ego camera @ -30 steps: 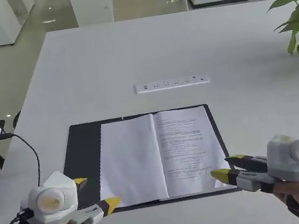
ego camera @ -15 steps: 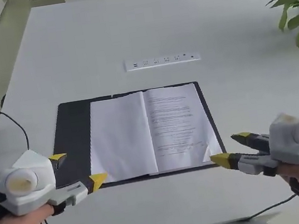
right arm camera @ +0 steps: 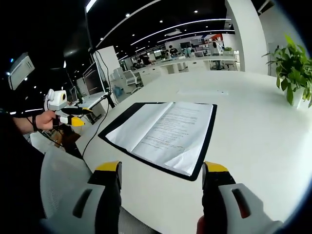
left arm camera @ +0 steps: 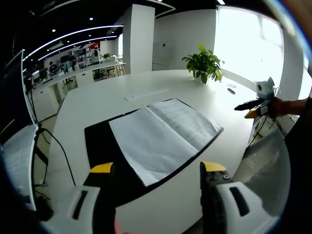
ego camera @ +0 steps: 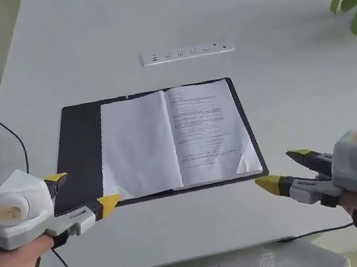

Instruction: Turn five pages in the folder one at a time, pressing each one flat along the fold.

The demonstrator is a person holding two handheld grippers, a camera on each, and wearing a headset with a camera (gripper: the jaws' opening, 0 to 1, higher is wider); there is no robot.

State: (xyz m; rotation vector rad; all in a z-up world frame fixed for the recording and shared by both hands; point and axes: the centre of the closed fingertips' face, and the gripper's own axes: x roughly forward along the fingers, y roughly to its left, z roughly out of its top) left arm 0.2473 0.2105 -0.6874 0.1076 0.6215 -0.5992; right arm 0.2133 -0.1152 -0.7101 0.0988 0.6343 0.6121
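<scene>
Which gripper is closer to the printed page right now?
Right. The right gripper is just off the printed page's near right corner, beyond the folder edge; the left gripper sits by the folder's near left corner, with the blank page between.

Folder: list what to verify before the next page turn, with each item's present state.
1. Folder lies open and flat on the table: ok.
2. Left gripper open and empty: ok.
3. Right gripper open and empty: ok.
4. Printed page on the right has a slightly lifted near corner to catch: ok.
5. Right gripper at that corner: not ok, it hangs beside the folder, apart from it.
6. Pages already turned: cannot tell.
</scene>
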